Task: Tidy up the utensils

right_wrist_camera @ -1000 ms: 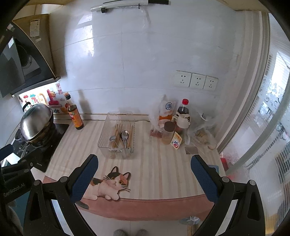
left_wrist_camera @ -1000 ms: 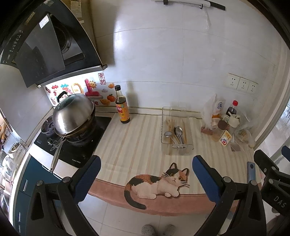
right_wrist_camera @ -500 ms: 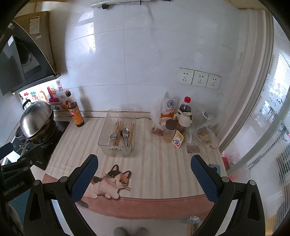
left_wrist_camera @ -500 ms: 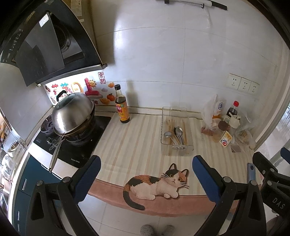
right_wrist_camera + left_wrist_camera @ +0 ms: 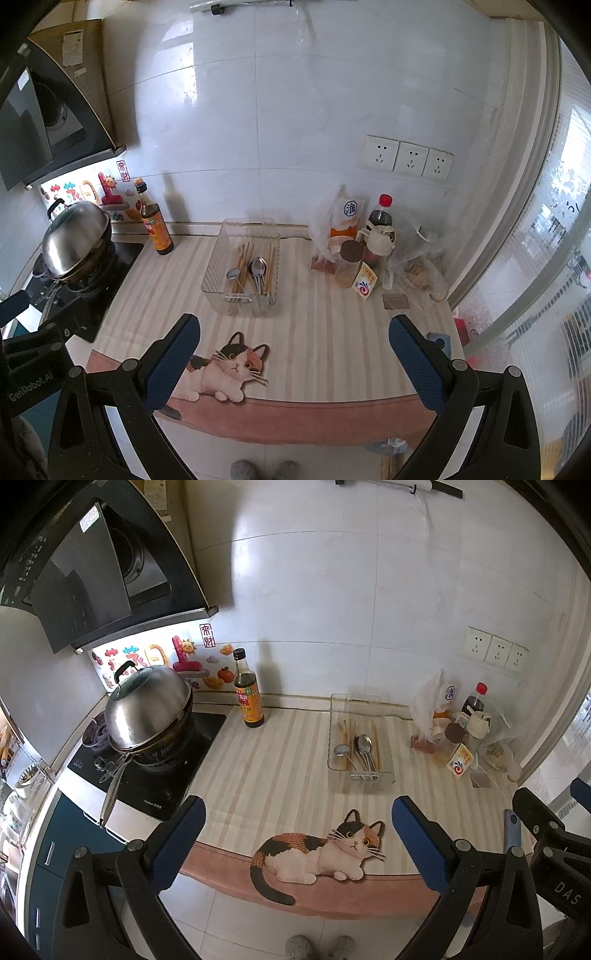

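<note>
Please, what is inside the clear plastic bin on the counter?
Inside the clear bin lie metal spoons and wooden chopsticks, loosely mixed. The handle ends near the front wall overlap, so an exact count cannot be given.

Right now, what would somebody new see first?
Probably the calico cat picture at the counter's front edge. Behind it sits a clear tray holding spoons and chopsticks, and a shiny domed pot lid gleams on the stove at the left.

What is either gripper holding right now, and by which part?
Nothing. The left gripper and right gripper are both open and empty, short of the tray.
</note>
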Action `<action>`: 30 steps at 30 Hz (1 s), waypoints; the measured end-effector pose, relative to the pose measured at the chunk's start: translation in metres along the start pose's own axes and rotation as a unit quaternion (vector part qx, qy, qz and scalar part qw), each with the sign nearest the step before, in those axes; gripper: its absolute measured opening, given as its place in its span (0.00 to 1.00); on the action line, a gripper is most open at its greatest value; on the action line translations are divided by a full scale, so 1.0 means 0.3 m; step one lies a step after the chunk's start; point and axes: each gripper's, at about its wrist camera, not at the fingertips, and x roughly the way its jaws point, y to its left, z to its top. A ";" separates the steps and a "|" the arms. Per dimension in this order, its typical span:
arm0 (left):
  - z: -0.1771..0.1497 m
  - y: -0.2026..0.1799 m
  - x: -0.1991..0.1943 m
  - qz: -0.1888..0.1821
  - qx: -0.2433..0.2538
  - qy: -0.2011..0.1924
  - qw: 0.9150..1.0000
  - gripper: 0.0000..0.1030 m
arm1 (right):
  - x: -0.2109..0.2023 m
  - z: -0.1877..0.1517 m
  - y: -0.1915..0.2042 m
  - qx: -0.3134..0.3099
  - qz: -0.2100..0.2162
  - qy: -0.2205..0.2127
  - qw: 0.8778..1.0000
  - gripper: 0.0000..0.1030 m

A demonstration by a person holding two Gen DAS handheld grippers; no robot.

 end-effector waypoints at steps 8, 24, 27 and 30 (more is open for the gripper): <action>-0.003 -0.002 -0.006 0.001 0.000 0.000 1.000 1.00 | -0.002 -0.002 -0.002 0.001 0.000 0.000 1.000 1.00; 0.002 -0.005 -0.017 -0.004 0.001 -0.003 1.000 1.00 | -0.019 -0.003 -0.012 0.006 -0.003 -0.003 1.000 1.00; 0.003 -0.008 -0.016 -0.005 0.003 -0.003 1.000 1.00 | -0.024 -0.001 -0.017 0.007 -0.004 -0.003 1.000 1.00; 0.003 -0.014 -0.015 -0.006 0.004 -0.003 1.000 1.00 | -0.025 0.000 -0.020 0.007 -0.004 -0.003 1.000 1.00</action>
